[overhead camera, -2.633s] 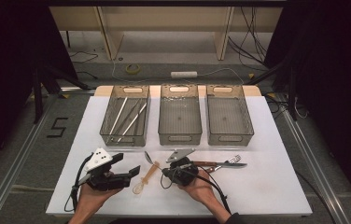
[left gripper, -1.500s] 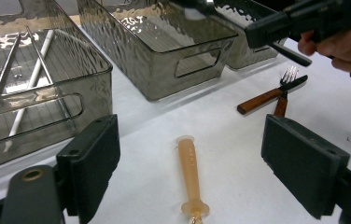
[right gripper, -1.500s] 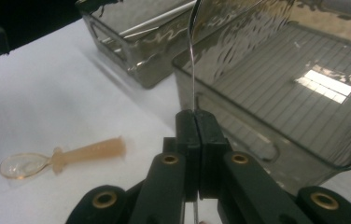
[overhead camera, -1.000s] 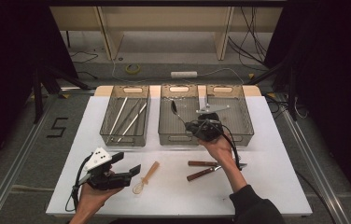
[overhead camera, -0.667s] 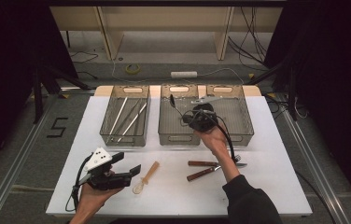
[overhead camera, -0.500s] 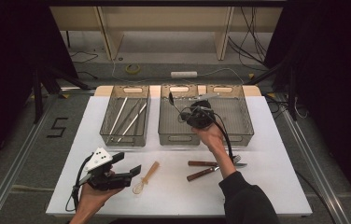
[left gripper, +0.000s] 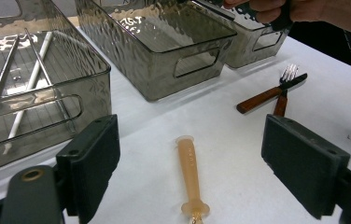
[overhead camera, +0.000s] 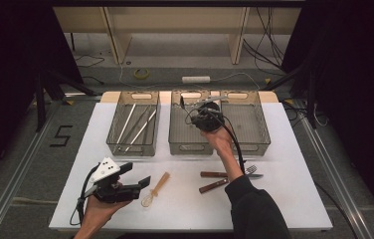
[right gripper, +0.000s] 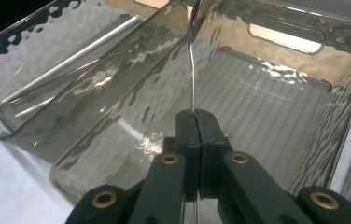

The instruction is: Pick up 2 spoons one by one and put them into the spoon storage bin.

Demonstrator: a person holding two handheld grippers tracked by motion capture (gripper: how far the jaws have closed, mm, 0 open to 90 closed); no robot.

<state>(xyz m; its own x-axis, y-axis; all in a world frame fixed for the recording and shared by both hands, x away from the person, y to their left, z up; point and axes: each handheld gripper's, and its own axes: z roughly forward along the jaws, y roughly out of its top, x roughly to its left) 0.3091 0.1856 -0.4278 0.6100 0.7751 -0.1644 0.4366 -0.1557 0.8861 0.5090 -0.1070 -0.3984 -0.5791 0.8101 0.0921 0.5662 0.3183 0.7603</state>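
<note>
the right gripper [overhead camera: 202, 110] was held above the middle bin [overhead camera: 191, 124] of three smoky clear bins at the far side of the white table [overhead camera: 284, 149], its jaws pressed tight together on a thin metal utensil [right gripper: 192, 60]. in the right gripper view the utensil's slim curved shaft was seen rising from between the closed pads, over the ribbed floor of the middle bin. what kind of utensil it was could not be told. the left gripper [overhead camera: 134, 186] was held low at the near left of the table, its jaws spread wide with nothing between them, just short of a pale plastic spoon [left gripper: 190, 175] lying on the table. long thin utensils [overhead camera: 135, 124] were lying in the left bin [overhead camera: 125, 145]. a wooden-handled fork [overhead camera: 230, 175] and knife [left gripper: 269, 94] were lying crossed on the table, near the right forearm.
</note>
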